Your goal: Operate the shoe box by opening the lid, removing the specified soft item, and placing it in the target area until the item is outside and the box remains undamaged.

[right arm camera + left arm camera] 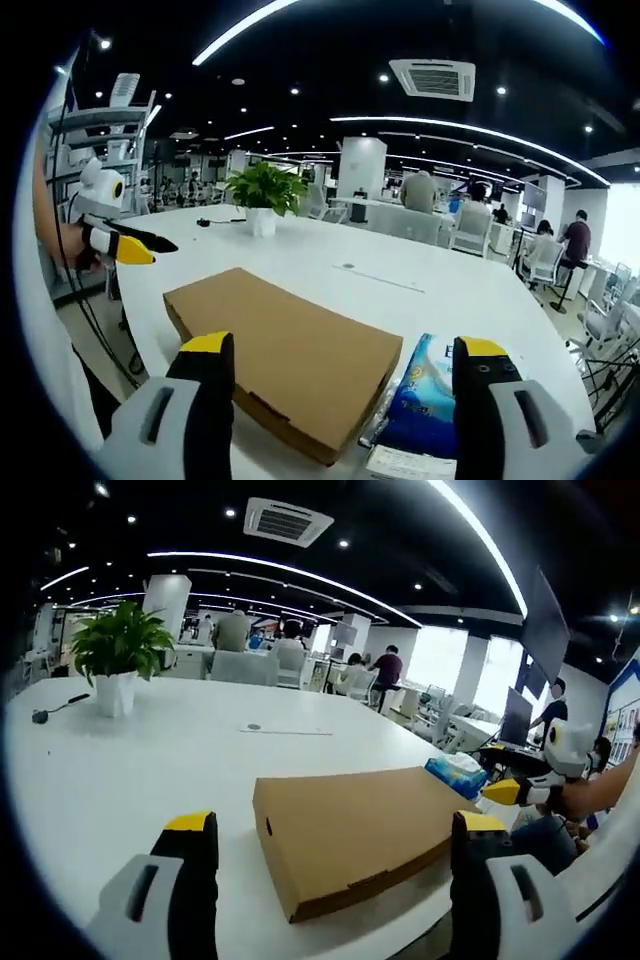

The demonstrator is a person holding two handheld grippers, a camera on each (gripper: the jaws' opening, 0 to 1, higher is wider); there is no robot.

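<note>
Left gripper view: shoe box (pixel 355 830) (lid shut) lies lengthwise rightward; both tongs apart.

One flat brown cardboard shoe box (pixel 355 830), lid closed, lies on one white table (pixel 150 770). One blue tissue pack (pixel 425 395) sits at the box's 3 o'clock in the right gripper view. One potted plant (pixel 118 660) stands at 10 o'clock in the left gripper view. Two grippers: the left gripper (pixel 335 842) and the right gripper (pixel 345 362), each with jaws spread.
</note>
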